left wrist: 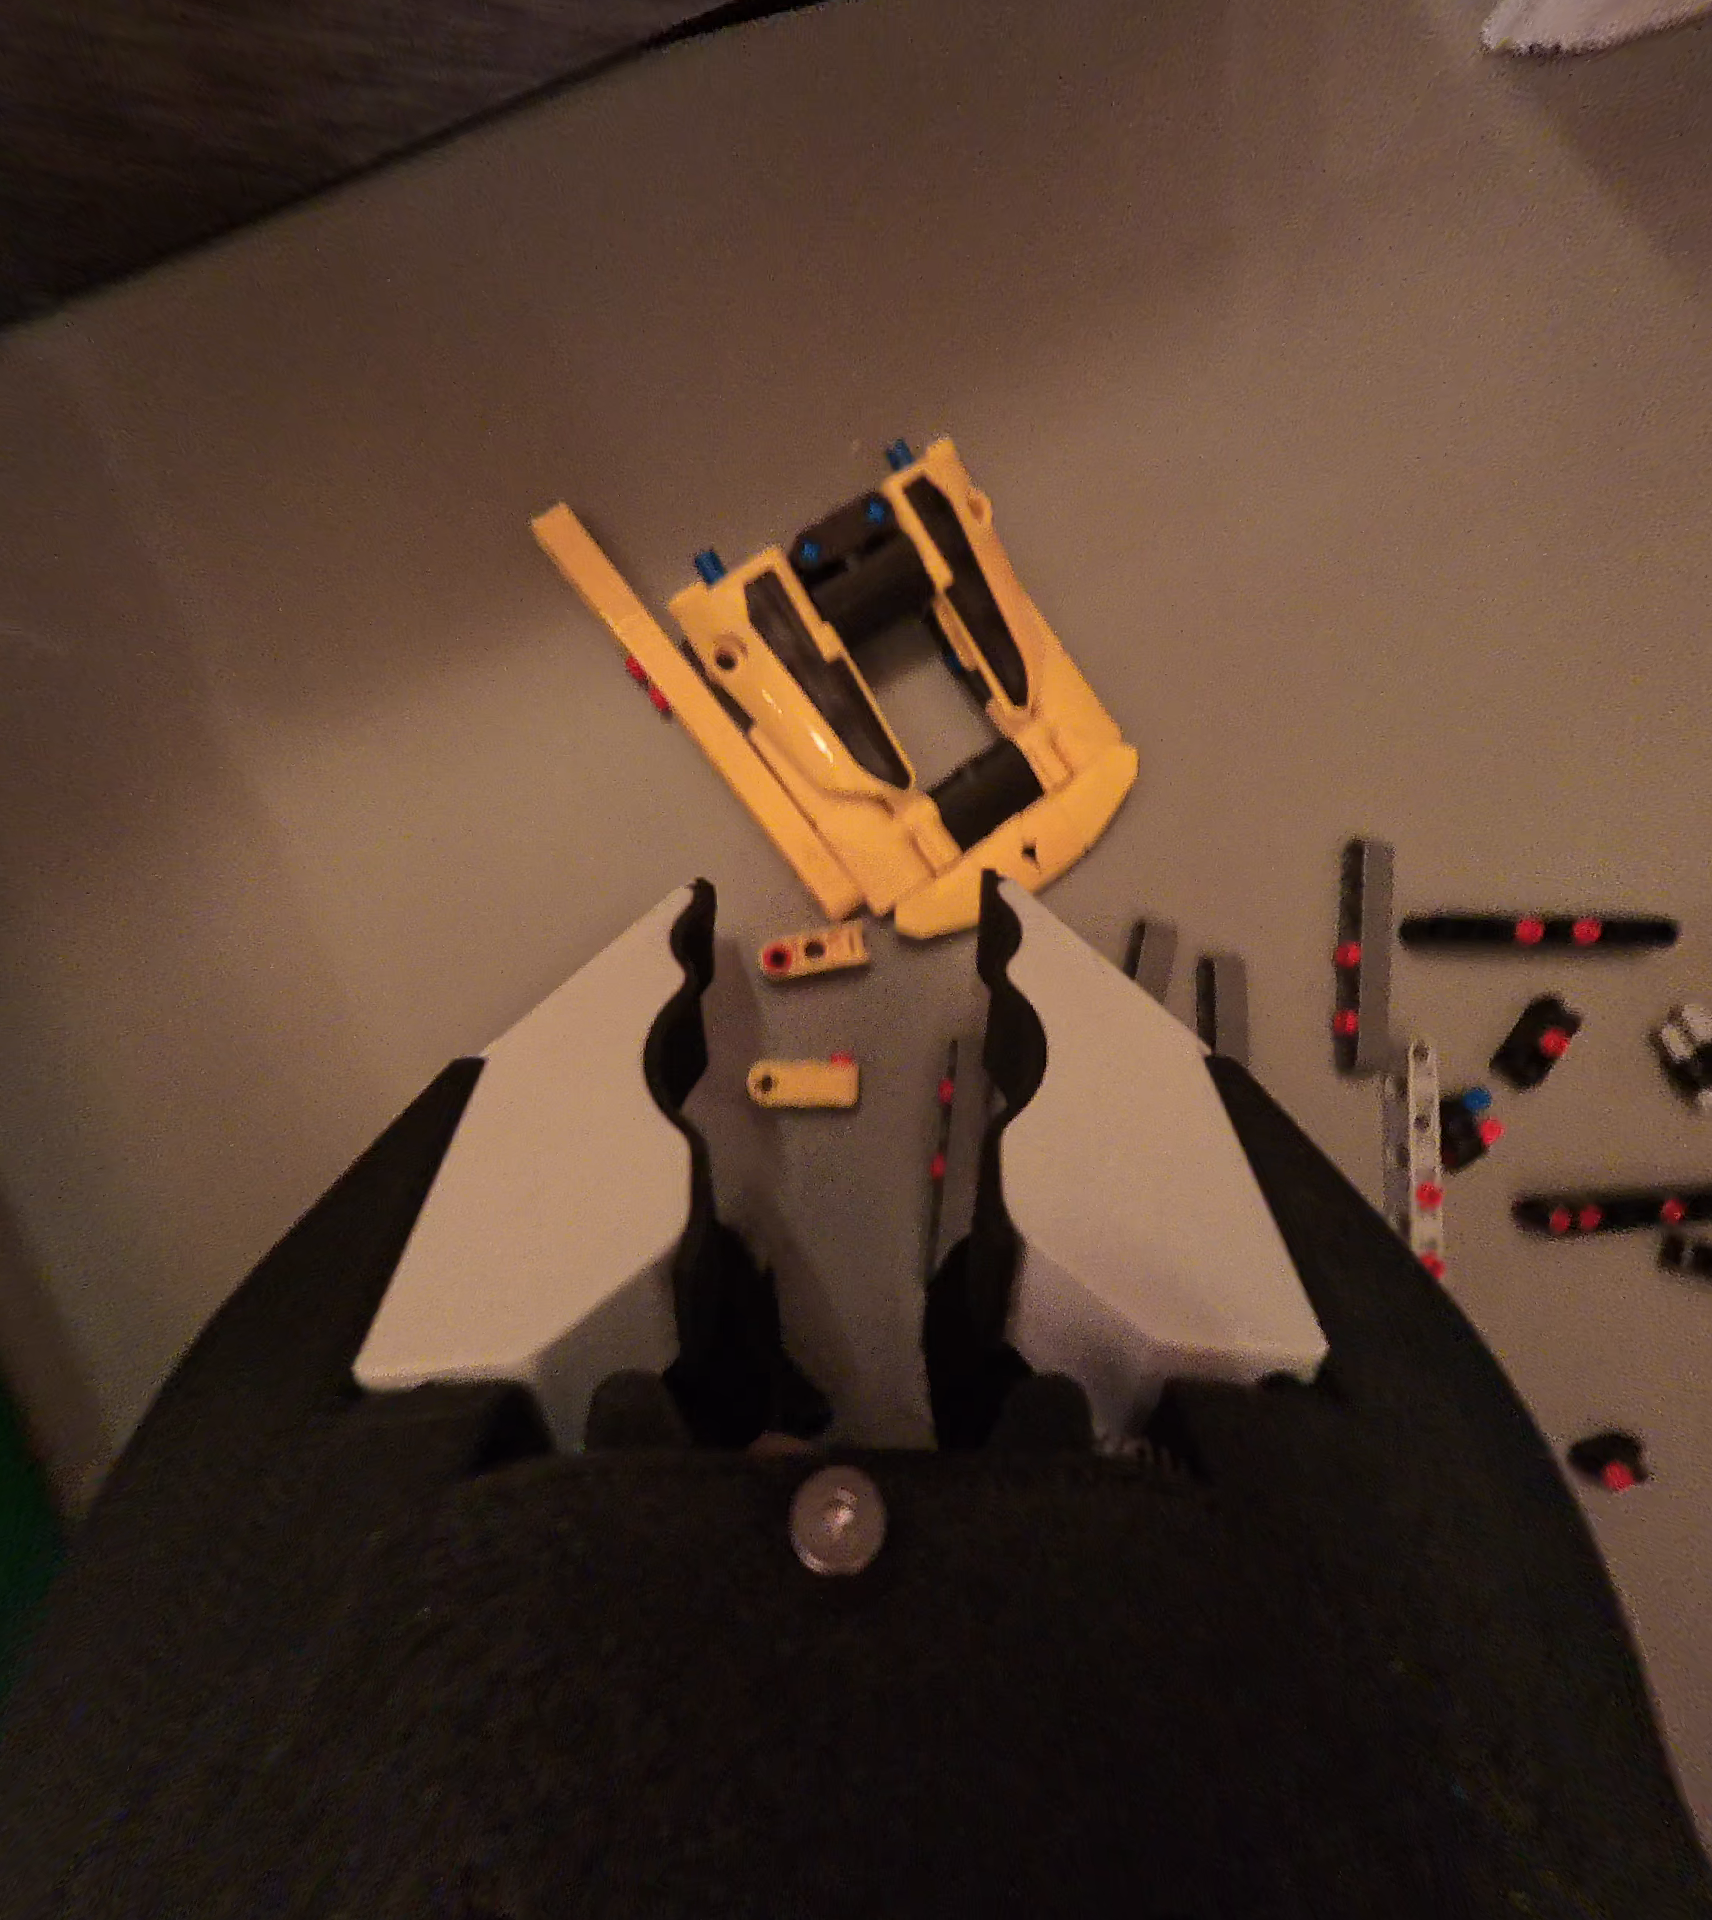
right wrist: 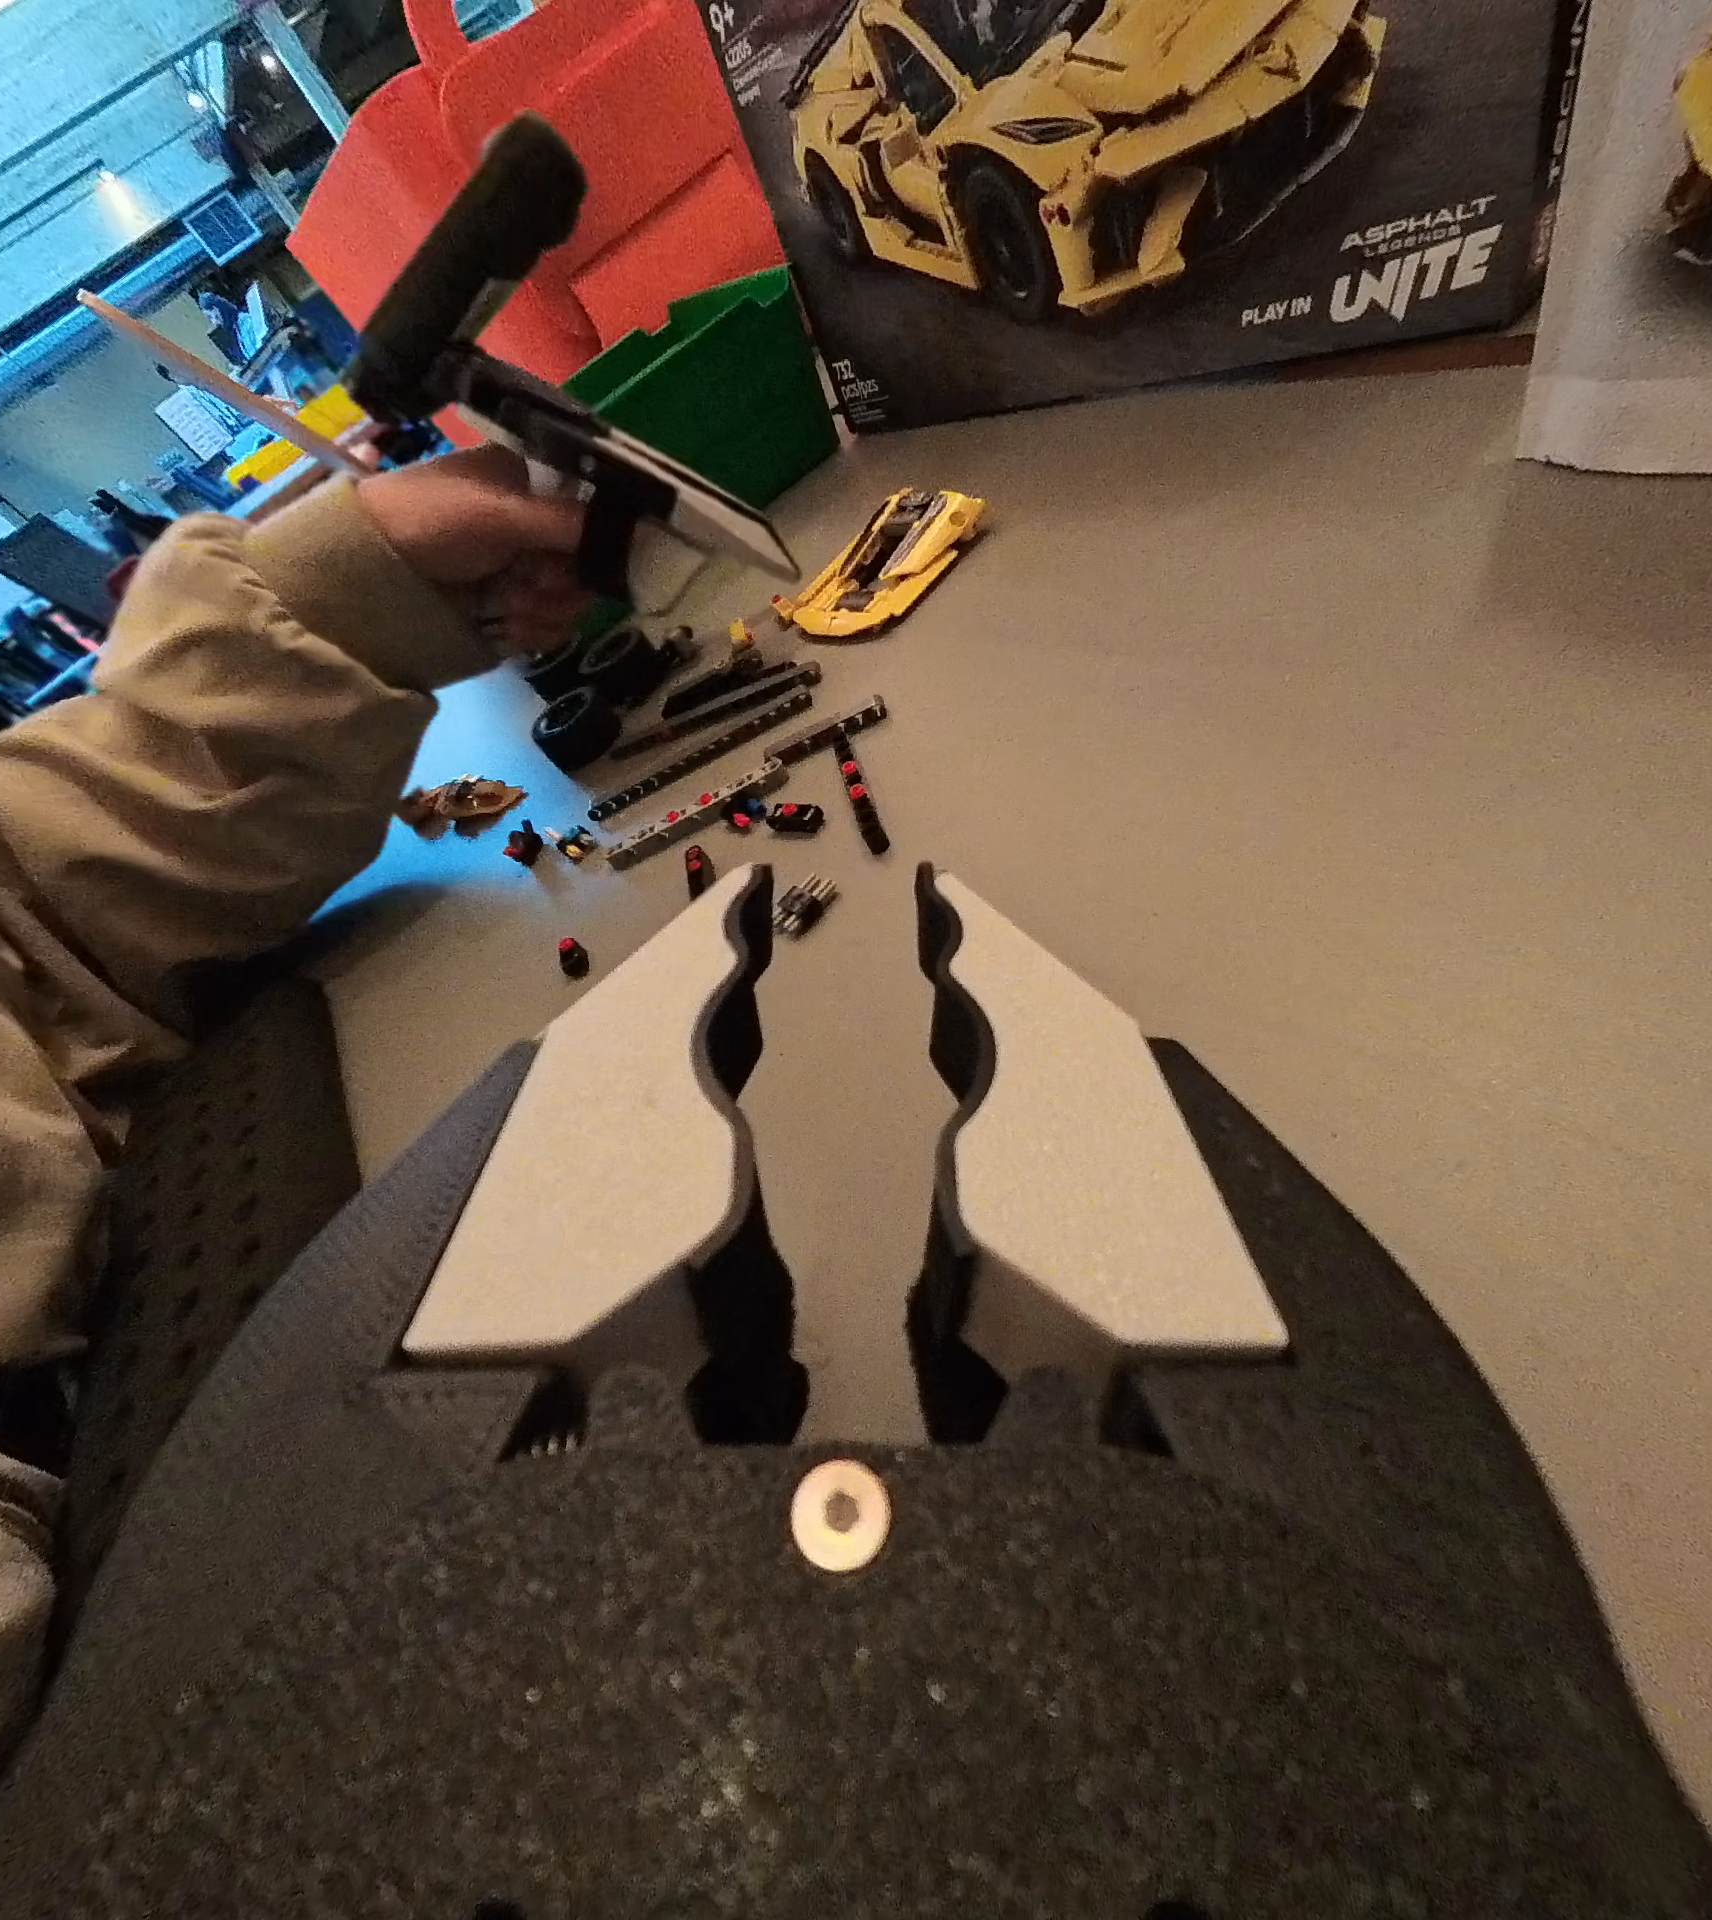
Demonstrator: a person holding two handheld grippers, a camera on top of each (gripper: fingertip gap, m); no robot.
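Note:
A yellow and black toy-car body section point(left wrist: 893, 686) lies on the grey table, with a long yellow beam point(left wrist: 644, 665) against its left side. My left gripper point(left wrist: 844, 904) is open and empty, held above the table just short of it. Two small yellow connectors point(left wrist: 812, 951) point(left wrist: 802, 1083) lie between its fingers. My right gripper point(right wrist: 839, 883) is open and empty, low over the table, with a small black and grey part point(right wrist: 806, 900) just beyond its left fingertip. The yellow car section point(right wrist: 888, 566) shows farther off in the right wrist view, under the other hand-held gripper point(right wrist: 686, 520).
Black and grey beams with red pins point(left wrist: 1538, 930) point(left wrist: 1652, 1210) lie right of the left gripper. In the right wrist view, black wheels point(right wrist: 582, 717), beams point(right wrist: 727, 758), a green bin point(right wrist: 717, 384), an orange bin point(right wrist: 582, 208) and the toy-car box point(right wrist: 1143, 208) stand beyond. A person's sleeve point(right wrist: 156, 790) is at left. My right fingertips sit around 30 cm from my left ones.

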